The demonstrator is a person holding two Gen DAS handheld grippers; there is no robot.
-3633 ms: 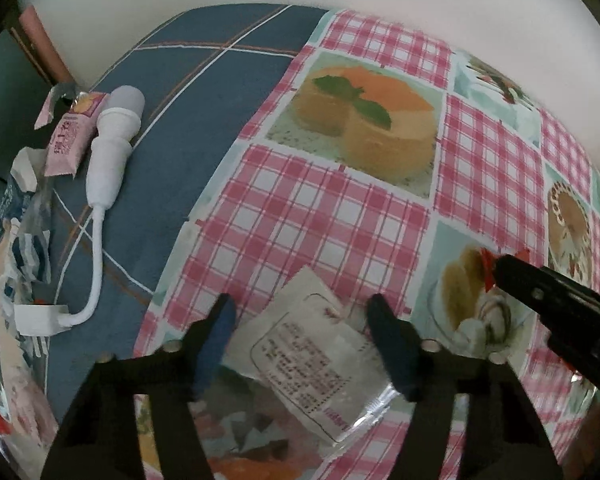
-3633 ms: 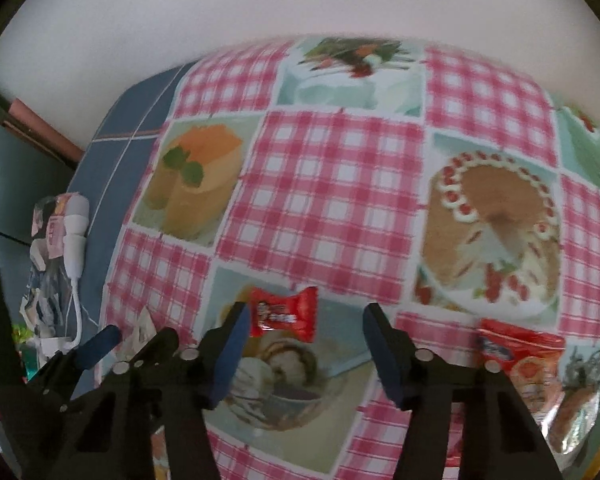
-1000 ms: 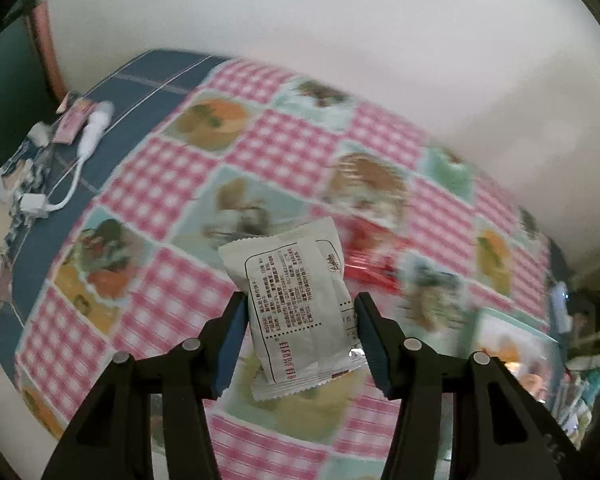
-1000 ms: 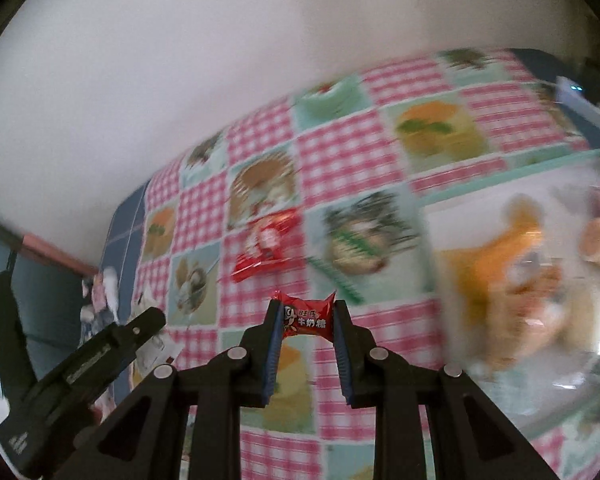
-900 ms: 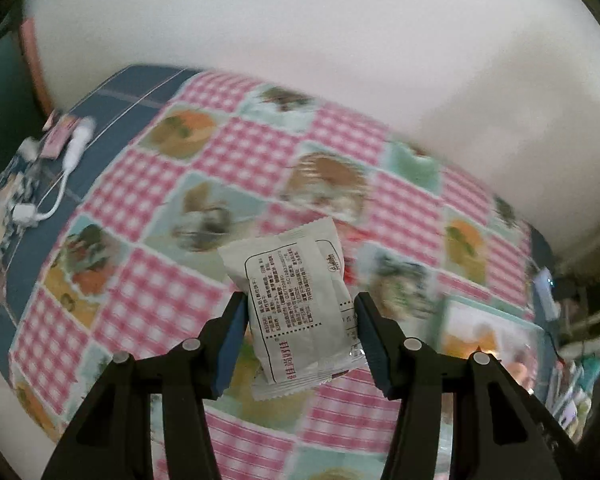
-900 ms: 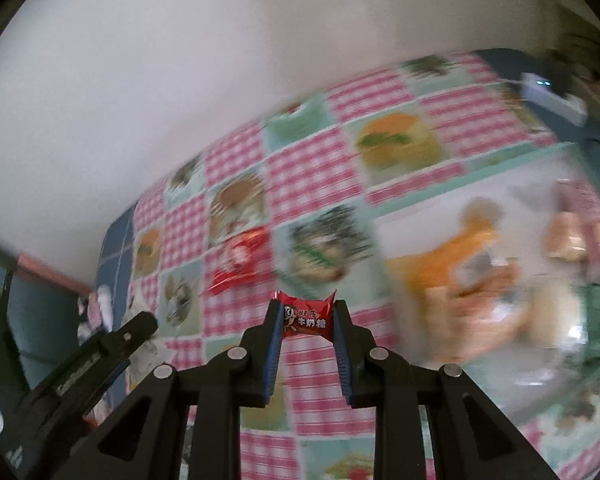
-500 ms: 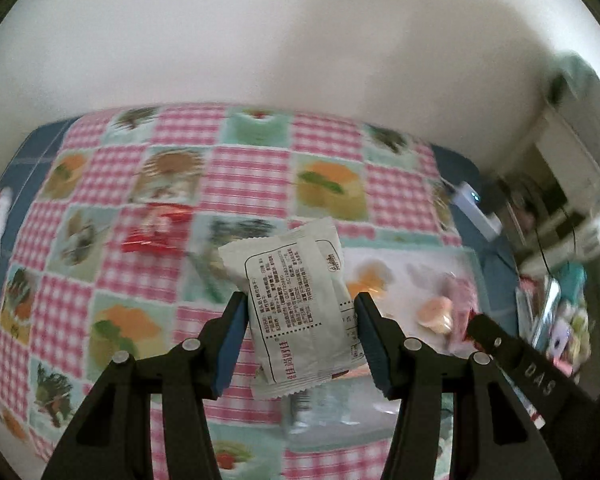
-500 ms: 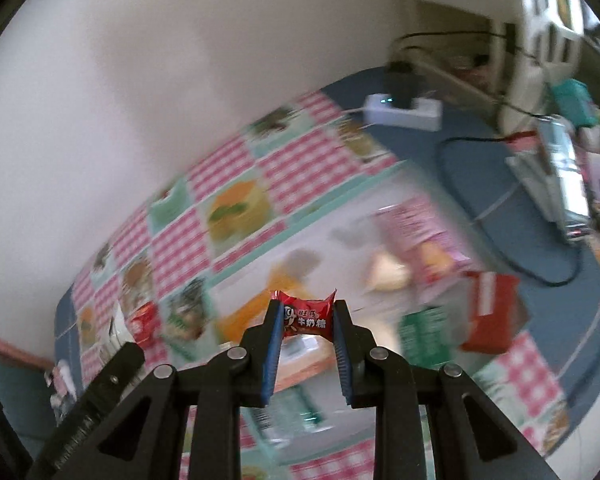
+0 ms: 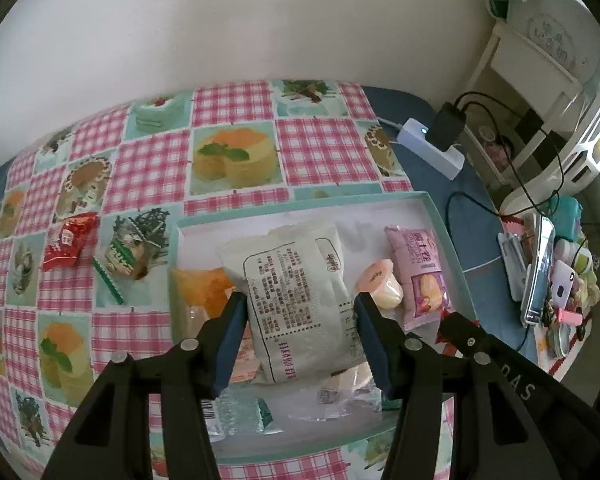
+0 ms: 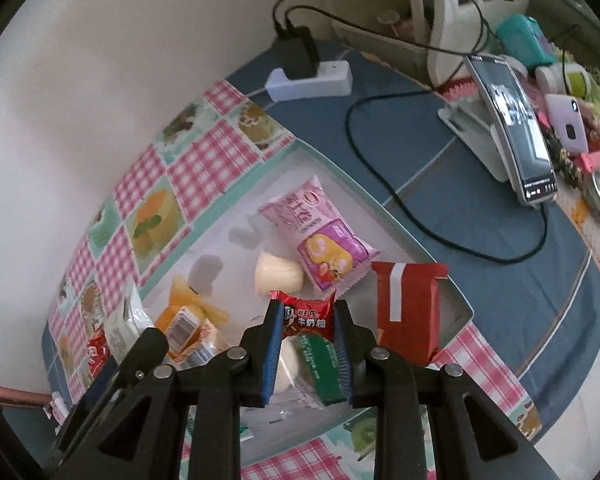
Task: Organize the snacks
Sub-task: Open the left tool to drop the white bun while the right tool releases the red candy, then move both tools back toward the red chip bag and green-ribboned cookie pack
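Note:
My left gripper [image 9: 298, 308] is shut on a white snack packet [image 9: 296, 300] with black print, held above the teal-rimmed white tray [image 9: 300, 204]. My right gripper [image 10: 308, 314] is shut on a small red wrapped candy [image 10: 306, 318], also over the tray [image 10: 360, 184]. In the tray lie a pink packet [image 10: 320, 236], a pale jelly cup [image 10: 278, 274], an orange packet [image 10: 188, 316], a green packet [image 10: 320, 372] and a red packet [image 10: 408, 308] leaning on its rim. The right gripper's arm [image 9: 500, 364] shows at lower right in the left wrist view.
A red candy packet [image 9: 70, 246] and a green-striped snack [image 9: 122, 256] lie on the checked cloth left of the tray. Right of the tray are a power strip [image 10: 310, 78] with cables, a phone on a stand [image 10: 516, 128] and clutter near the table edge.
Both grippers swept right across the table, from above the checked cloth to above the tray, each carrying its snack. The tray's contents have come into clear view.

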